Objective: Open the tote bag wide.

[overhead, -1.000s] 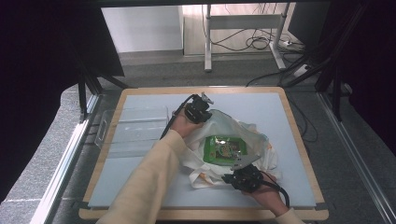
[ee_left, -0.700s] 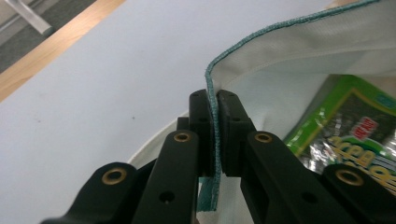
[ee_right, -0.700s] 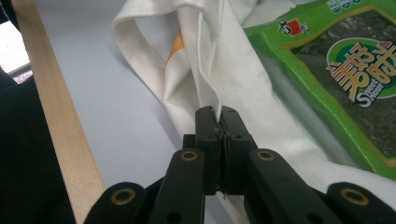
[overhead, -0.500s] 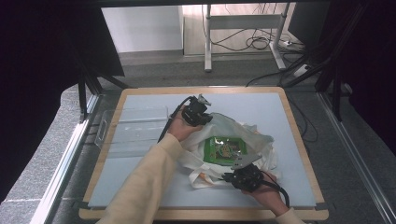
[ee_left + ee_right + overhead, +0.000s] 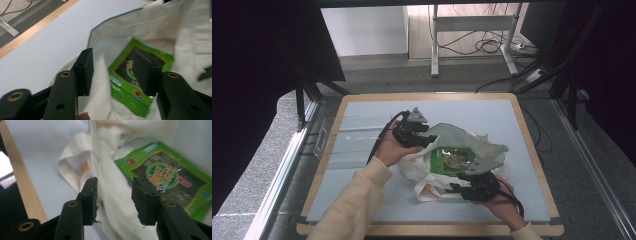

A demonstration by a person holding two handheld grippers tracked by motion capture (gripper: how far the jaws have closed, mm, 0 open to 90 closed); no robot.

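A white cloth bag [image 5: 464, 136] lies crumpled on the pale blue board [image 5: 492, 112], with a green snack packet [image 5: 452, 160] showing in its mouth. My left gripper [image 5: 428, 139] is at the bag's far left rim. In the left gripper view its jaws [image 5: 113, 72] have just been opening; the bag [image 5: 130, 27] and packet [image 5: 125, 82] lie behind the gap and nothing is pinched. My right gripper [image 5: 458, 189] is at the bag's near side. Its jaws [image 5: 116, 202] have just been opening too, and stand apart over a fold of the bag [image 5: 110, 177] beside the packet [image 5: 165, 175].
A clear plastic holder [image 5: 326, 137] sits at the board's left edge. The board has a wooden rim [image 5: 427, 96]. Black frame posts stand on both sides, and cables [image 5: 492, 47] lie on the floor beyond the table.
The left gripper has shifted a little toward the near side and off the bag's rim. Both grippers' jaws now stand apart. The right hand has stayed in place.
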